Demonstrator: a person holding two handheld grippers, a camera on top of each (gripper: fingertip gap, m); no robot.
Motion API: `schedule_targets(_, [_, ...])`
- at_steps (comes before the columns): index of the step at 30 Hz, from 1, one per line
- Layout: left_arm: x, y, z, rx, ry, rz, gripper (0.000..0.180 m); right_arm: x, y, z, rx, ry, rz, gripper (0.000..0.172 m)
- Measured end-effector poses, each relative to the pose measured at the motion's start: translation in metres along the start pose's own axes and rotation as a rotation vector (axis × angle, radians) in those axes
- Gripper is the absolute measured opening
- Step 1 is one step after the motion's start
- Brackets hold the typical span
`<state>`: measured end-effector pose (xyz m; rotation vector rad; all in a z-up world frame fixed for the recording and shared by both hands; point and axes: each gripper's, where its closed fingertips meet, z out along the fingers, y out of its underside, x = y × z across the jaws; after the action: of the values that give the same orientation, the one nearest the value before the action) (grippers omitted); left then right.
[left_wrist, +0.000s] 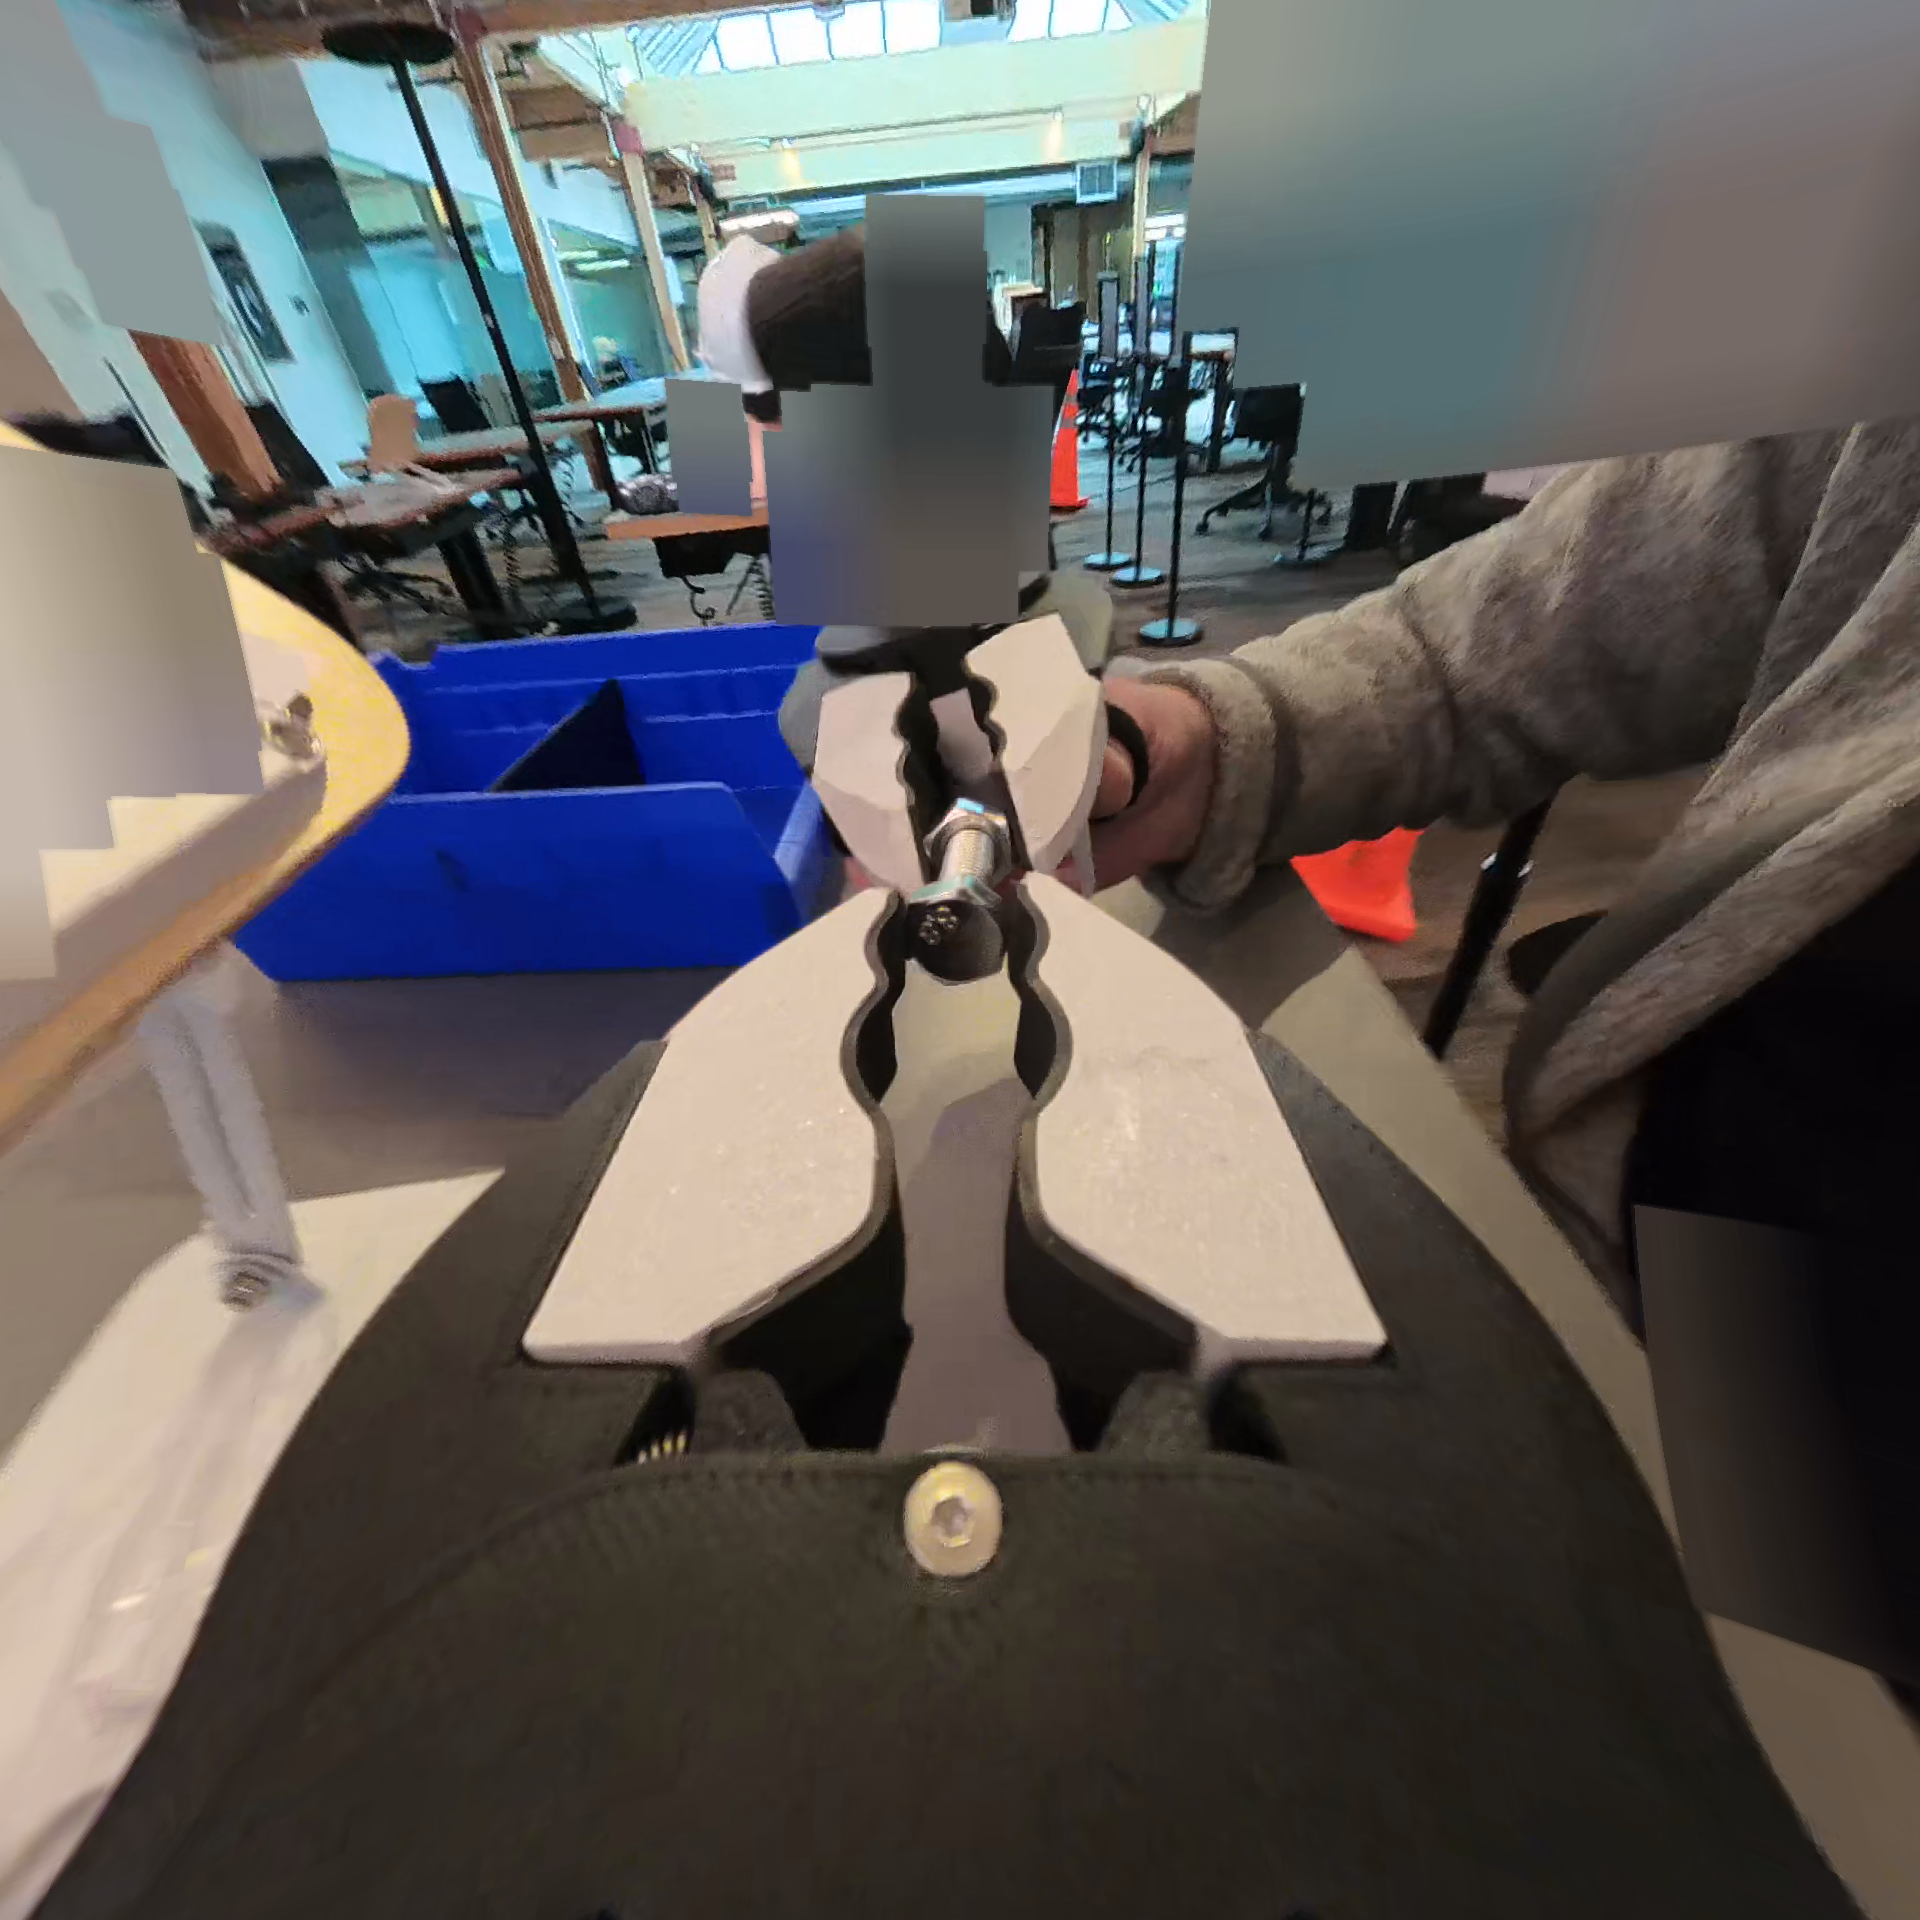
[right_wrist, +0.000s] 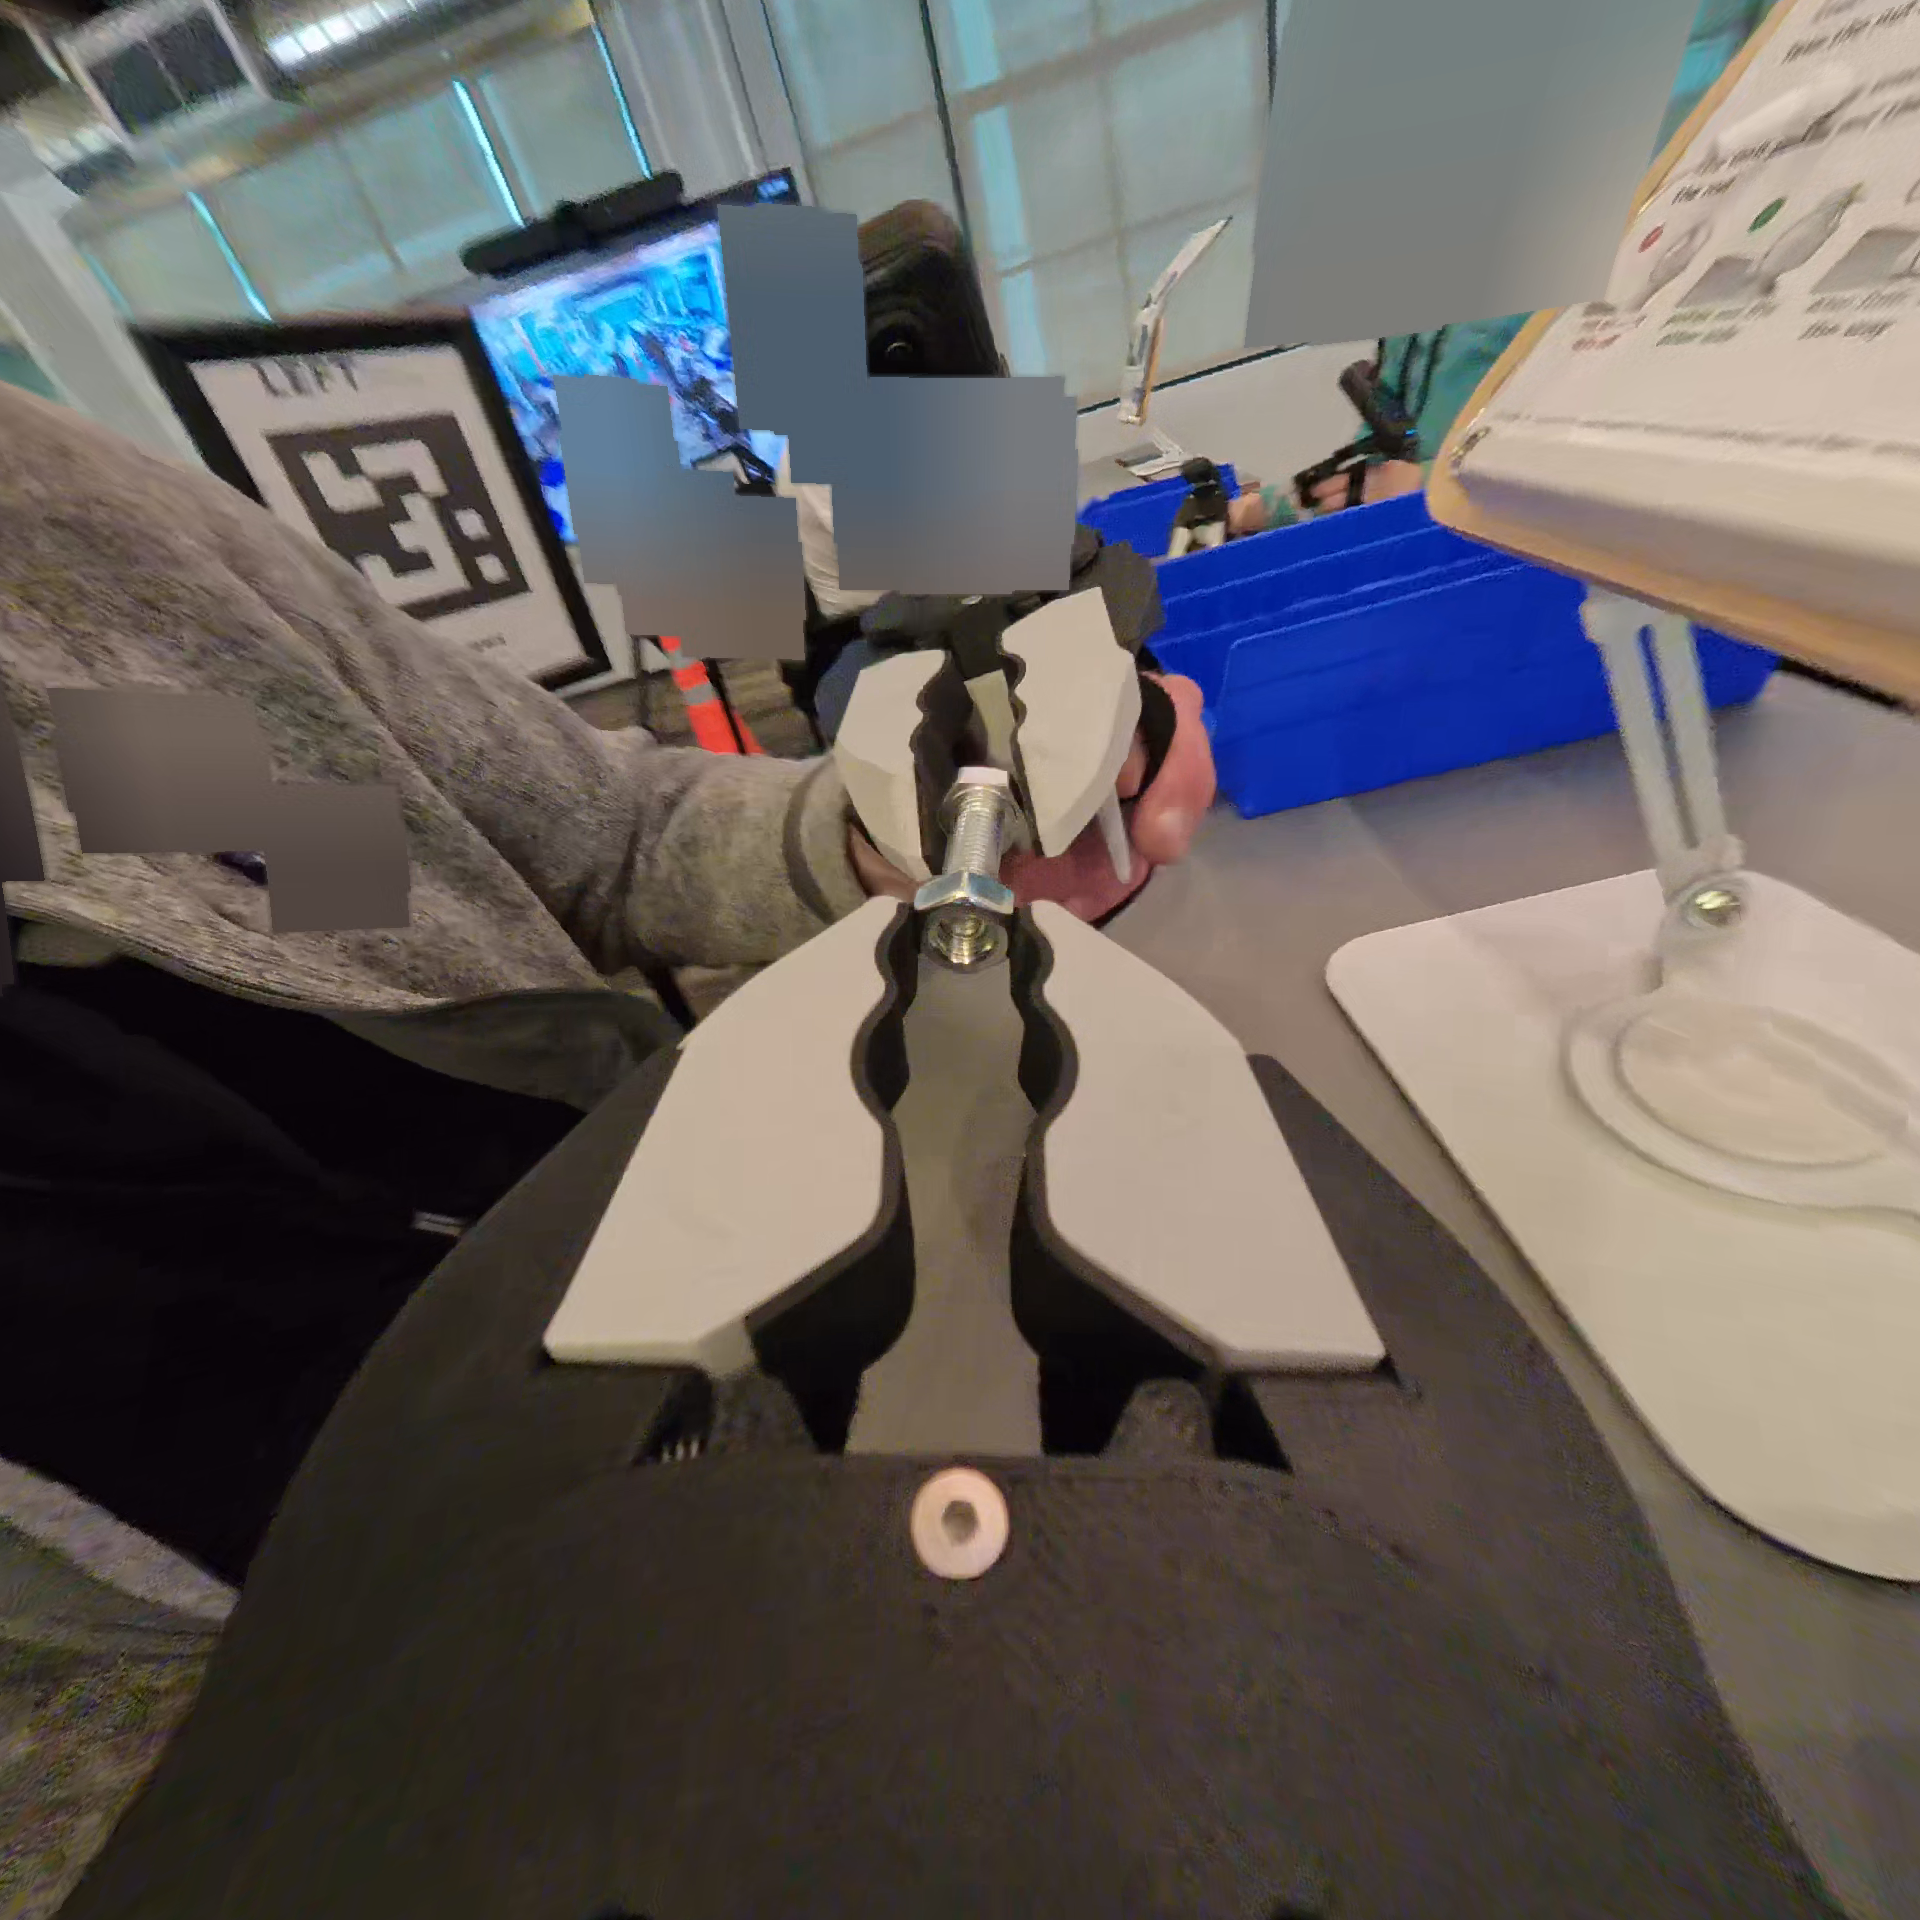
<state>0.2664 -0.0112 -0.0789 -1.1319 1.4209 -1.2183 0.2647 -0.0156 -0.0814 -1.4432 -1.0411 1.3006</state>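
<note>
My left tool (left_wrist: 951, 935) is closed on the hex head of a steel bolt (left_wrist: 966, 847). My right tool (right_wrist: 961, 940) is closed on the nut (right_wrist: 961, 896) threaded onto the bolt's far end, so the two tools face each other with the bolt bridging them, held in the air above the grey tabletop (right_wrist: 1299, 862).

I judge the bolt small but dense, rigid, and slick on its bright plating. The flats of head and nut are the places to hold, since the threads would roll between the pads. It is silvery, with a threaded shank showing between the two hexes.

Beyond sit a white stand (right_wrist: 1662, 1195) with its tilted board (right_wrist: 1714, 436) and a blue bin (left_wrist: 520, 831).
</note>
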Motion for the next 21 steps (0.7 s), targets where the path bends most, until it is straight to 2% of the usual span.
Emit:
schedule_targets(4, [-0.002,-0.002,-0.002,0.080,0.121,-0.296,0.018,0.005,-0.004,0.001,-0.161,0.226,-0.465,0.018])
schedule_targets(7, [-0.006,0.000,-0.005,0.148,0.225,-0.526,0.017,0.012,-0.004,0.000,-0.390,0.435,-0.981,0.018])
schedule_targets(9, [-0.010,0.002,-0.008,0.175,0.243,-0.586,0.018,0.018,-0.005,-0.003,-0.523,0.529,-1.217,0.018])
schedule_targets(11, [-0.008,-0.004,-0.013,0.209,0.297,-0.633,0.018,0.023,-0.010,-0.010,-0.587,0.610,-1.373,0.018])
schedule_targets(15, [-0.007,0.000,-0.011,0.183,0.295,-0.618,0.018,0.023,-0.011,-0.014,-0.596,0.622,-1.360,0.018])
schedule_targets(18, [-0.009,0.006,-0.009,0.135,0.244,-0.561,0.018,0.022,-0.011,-0.018,-0.518,0.578,-1.174,0.018])
schedule_targets(21, [-0.011,0.007,-0.013,0.110,0.200,-0.502,0.018,0.030,-0.021,-0.042,-0.454,0.606,-1.004,0.018])
